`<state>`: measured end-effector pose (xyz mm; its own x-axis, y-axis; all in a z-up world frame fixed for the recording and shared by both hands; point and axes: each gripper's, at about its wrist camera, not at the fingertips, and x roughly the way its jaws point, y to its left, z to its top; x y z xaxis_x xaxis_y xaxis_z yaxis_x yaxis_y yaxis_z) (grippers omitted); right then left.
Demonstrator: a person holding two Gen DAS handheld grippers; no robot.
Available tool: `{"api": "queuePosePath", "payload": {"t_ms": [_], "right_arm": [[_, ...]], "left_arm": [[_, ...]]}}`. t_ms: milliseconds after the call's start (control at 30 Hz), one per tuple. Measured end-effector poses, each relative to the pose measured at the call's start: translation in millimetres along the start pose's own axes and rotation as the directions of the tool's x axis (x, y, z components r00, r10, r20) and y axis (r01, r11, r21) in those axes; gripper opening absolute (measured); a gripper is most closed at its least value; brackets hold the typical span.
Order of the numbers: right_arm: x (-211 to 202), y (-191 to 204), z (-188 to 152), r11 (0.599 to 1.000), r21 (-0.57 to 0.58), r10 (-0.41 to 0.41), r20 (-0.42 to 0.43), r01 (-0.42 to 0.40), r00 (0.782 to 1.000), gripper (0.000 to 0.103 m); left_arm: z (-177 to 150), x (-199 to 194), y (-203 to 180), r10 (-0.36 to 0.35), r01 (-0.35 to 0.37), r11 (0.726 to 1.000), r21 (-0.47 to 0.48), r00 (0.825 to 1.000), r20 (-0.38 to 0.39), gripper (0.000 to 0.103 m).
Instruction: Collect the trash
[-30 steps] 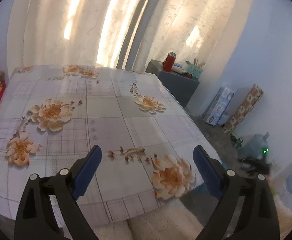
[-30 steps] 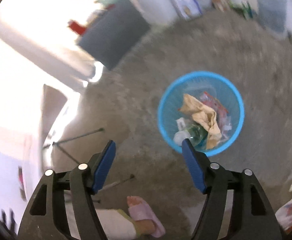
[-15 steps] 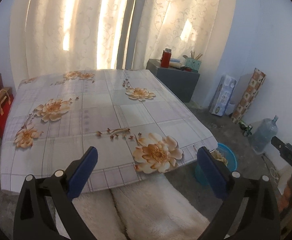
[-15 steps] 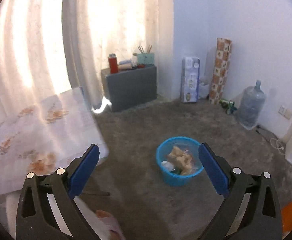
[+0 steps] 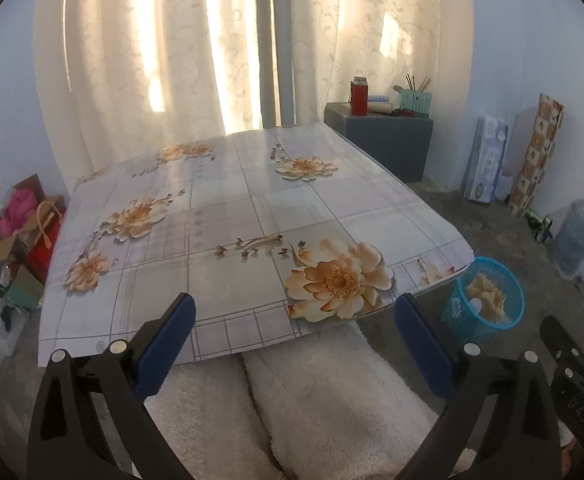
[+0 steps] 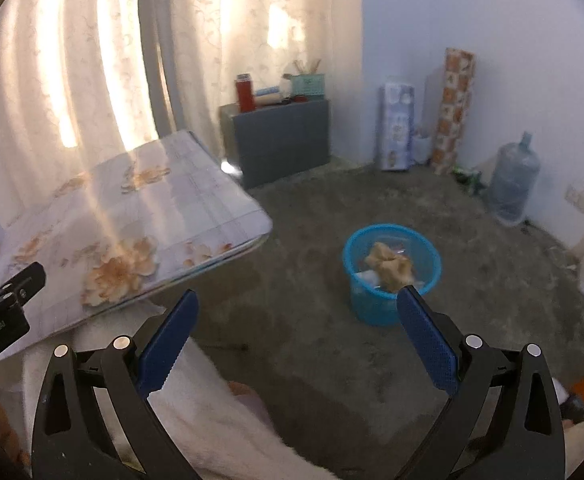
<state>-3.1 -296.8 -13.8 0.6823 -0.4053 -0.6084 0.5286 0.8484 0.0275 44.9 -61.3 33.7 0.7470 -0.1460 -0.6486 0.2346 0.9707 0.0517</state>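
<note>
Sunlit curtains (image 5: 211,60) are glowing behind a worktop (image 5: 251,216) whose flowered cloth is lying bare, with no litter showing on it from either wrist view. Both grippers are hanging over the person's pale fleece-clad lap (image 5: 312,400), a placement that suggests the collecting is done or pausing between items. Left gripper (image 5: 295,334) is pointing across the worktop's near edge, its blue pads spread wide with nothing between them; its jaws have just been opening. Right gripper (image 6: 298,328) is angling toward the floor (image 6: 472,300) beside the worktop, likewise gaping and empty, its jaws also having just been opening, as fits a drop into the bin. Blue mesh bin (image 6: 392,272) is standing on the floor just off the worktop's corner, well clear of the pads, and is holding the trash (image 6: 390,266): crumpled tan paper heaped on top, something pale and rounded beneath, other scraps too blurred to identify. Whether any litter is remaining elsewhere cannot be told.
</note>
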Motion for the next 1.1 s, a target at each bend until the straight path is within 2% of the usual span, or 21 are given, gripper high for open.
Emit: {"api": "queuePosePath", "payload": {"t_ms": [67, 167, 233, 333, 433, 667, 1100], "right_arm": [[-8.1, 0.9, -3.0, 0.999, -0.003, -0.041, 0.017, 0.041, 0.999, 0.095], [-11.3, -5.7, -10.0, 0.996, 0.007, -0.094, 0.022, 0.094, 0.995, 0.095], [-6.8, -11.9, -16.1, 0.993, 0.022, -0.115, -0.022, 0.116, 0.993, 0.095], [3.3, -21.5, -23.6, 0.989, 0.049, -0.137, -0.100, 0.142, 0.986, 0.095], [4.2, -31.4, -26.0, 0.982, 0.093, -0.152, -0.125, 0.164, 0.980, 0.095], [0.4, -36.3, -27.0, 0.975, 0.122, -0.170, -0.121, 0.185, 0.978, 0.095], [-1.3, -38.4, -27.8, 0.972, 0.126, -0.184, -0.128, 0.200, 0.975, 0.095]], "left_arm": [[-1.8, 1.9, -6.5, 0.025, -0.025, 0.999, 0.022, 1.000, -0.014, 0.097], [-5.2, 3.2, -12.5, 0.013, -0.013, 1.000, 0.008, 1.000, -0.027, 0.097], [-8.7, 2.5, -15.5, 0.001, -0.001, 1.000, -0.010, 0.999, -0.036, 0.097], [-14.2, 2.4, -22.6, 0.022, -0.022, 1.000, 0.004, 0.999, -0.049, 0.097], [-19.1, 2.0, -27.2, 0.036, -0.035, 0.999, 0.019, 0.997, -0.062, 0.097], [-24.8, -0.7, -34.5, 0.028, -0.025, 0.999, 0.037, 0.997, -0.076, 0.097], [-26.4, 0.7, -27.6, 0.044, -0.044, 0.999, 0.007, 0.994, -0.101, 0.097]]}}
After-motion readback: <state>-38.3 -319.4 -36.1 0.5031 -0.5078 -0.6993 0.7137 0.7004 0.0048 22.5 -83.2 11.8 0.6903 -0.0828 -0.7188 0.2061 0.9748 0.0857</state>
